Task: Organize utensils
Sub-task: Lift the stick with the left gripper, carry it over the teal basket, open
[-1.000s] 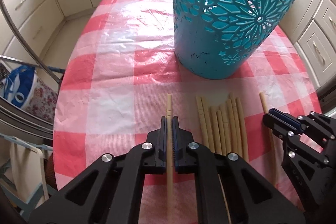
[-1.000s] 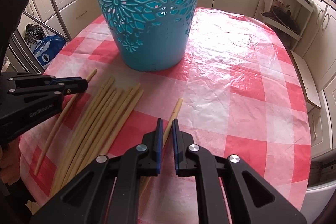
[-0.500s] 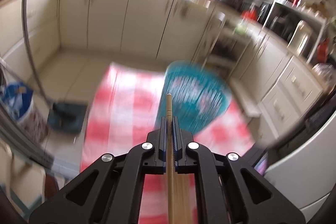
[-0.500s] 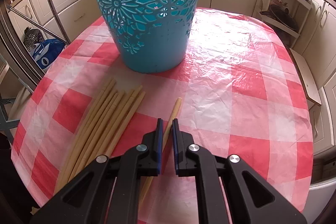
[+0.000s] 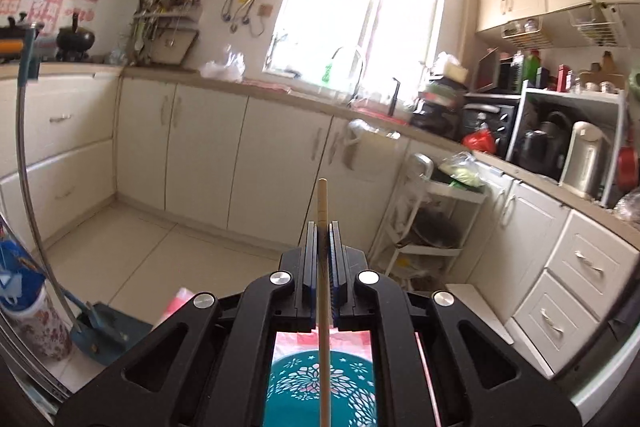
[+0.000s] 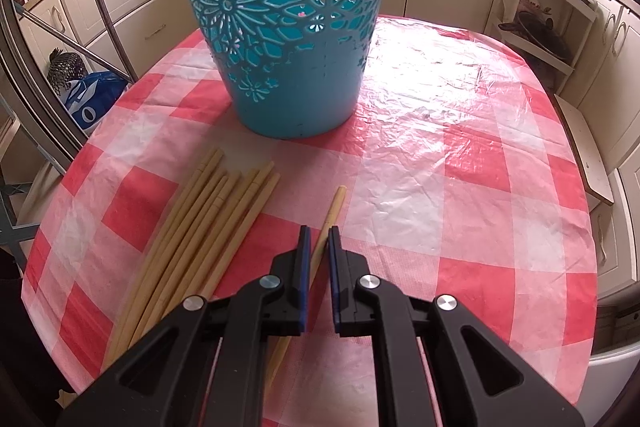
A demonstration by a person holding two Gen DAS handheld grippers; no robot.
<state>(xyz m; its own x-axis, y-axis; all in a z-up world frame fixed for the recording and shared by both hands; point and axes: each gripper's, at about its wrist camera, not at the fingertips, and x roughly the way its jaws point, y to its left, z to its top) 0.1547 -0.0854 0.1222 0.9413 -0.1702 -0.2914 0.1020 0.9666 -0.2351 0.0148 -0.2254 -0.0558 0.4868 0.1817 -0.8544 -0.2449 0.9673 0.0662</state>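
My left gripper (image 5: 323,227) is shut on one bamboo chopstick (image 5: 322,199), held high and nearly level, its tip pointing at the kitchen cabinets. Beneath it, between the arms, shows the teal cut-out basket (image 5: 348,383). In the right wrist view the same basket (image 6: 280,27) stands upright at the far side of the table. My right gripper (image 6: 319,233) points steeply down, jaws nearly together around a single chopstick (image 6: 335,205) lying on the cloth. A bundle of several chopsticks (image 6: 208,227) lies to its left.
The red-and-white checked tablecloth (image 6: 460,147) covers an oval table with bare room on the right. A metal chair frame (image 6: 96,7) stands at the far left edge. Cream cabinets (image 5: 200,155), a white shelf rack (image 5: 432,223) and a dustpan (image 5: 104,335) surround the table.
My left gripper lifted its chopstick off the table and tilted up, so its view swung from the cloth to the kitchen. It left the right wrist view. The right gripper stayed still.
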